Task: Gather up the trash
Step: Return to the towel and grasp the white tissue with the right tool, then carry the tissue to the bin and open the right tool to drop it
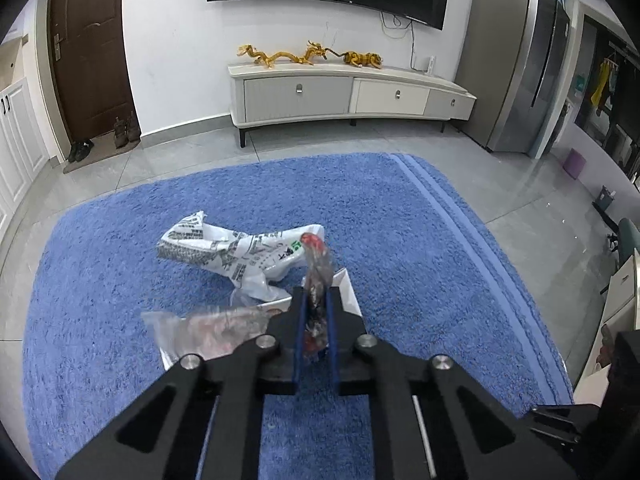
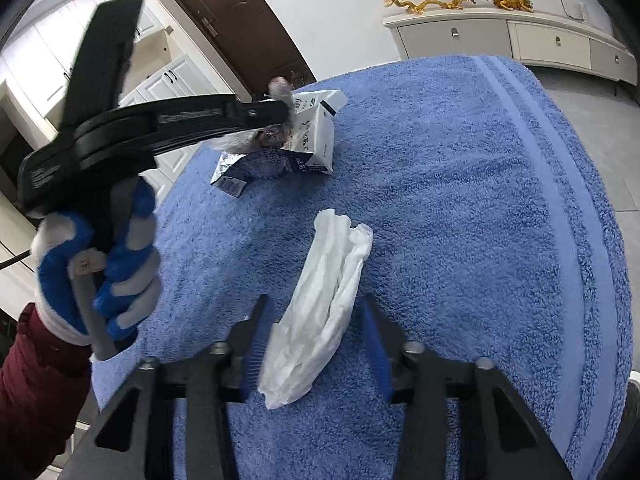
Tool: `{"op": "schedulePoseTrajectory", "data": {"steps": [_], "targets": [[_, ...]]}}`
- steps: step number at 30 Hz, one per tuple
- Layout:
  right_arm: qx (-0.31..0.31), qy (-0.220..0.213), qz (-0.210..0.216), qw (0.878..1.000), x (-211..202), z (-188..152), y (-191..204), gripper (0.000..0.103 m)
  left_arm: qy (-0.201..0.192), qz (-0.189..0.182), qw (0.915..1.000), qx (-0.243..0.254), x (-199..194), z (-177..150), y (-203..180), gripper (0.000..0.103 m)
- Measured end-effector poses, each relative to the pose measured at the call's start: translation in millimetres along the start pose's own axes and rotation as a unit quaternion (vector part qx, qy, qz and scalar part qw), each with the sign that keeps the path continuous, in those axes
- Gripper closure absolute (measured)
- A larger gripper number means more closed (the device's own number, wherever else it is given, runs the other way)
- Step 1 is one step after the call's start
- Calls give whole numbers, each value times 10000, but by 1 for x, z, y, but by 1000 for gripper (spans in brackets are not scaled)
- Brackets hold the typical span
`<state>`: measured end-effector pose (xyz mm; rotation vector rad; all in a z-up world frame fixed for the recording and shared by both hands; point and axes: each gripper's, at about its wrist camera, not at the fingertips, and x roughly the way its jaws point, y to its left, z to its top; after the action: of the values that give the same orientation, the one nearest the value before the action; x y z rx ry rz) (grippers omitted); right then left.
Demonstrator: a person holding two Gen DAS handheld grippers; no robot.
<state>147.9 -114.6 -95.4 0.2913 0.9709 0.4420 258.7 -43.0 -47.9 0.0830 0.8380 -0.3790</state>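
My left gripper [image 1: 316, 300] is shut on a crumpled clear wrapper with red print [image 1: 318, 264], held above the blue rug [image 1: 400, 220]. Below it lie a white printed plastic bag [image 1: 240, 250], a clear plastic packet [image 1: 208, 328] and a white box [image 1: 344, 292]. In the right wrist view my right gripper [image 2: 316, 312] is open, its fingers on either side of a crumpled white tissue [image 2: 328, 300] on the rug [image 2: 460, 200]. The left gripper [image 2: 276, 110] shows there too, held by a gloved hand [image 2: 112, 264] over a white and blue carton [image 2: 308, 136].
A white TV cabinet [image 1: 344, 94] with golden dragon figures [image 1: 308, 56] stands at the far wall under a TV. A brown door [image 1: 88, 48] and shoes are at the left, a grey fridge [image 1: 524, 64] at the right. Grey tile floor surrounds the rug.
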Motion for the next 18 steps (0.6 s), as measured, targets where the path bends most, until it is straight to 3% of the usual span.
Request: {"op": "schedulePoseTrajectory", "data": {"steps": [3,5,12,18], "targets": [[-100,6,-119,9999,2,-1,2,86,-104,14,9999,79,-16,-6,-3,97],[-120,-7,-221,9997,4,-1,1,92,-179,11,9998,130,-28,-9,-5,97],[75,-405,-124,9991,-20,-7,1,95,-534,-120,9984,163,-84,-18,-6,98],[66,-993,-33,9950,-77,-17,9,95,-849,-251,9960,157,-134,-32,-11,98]]}}
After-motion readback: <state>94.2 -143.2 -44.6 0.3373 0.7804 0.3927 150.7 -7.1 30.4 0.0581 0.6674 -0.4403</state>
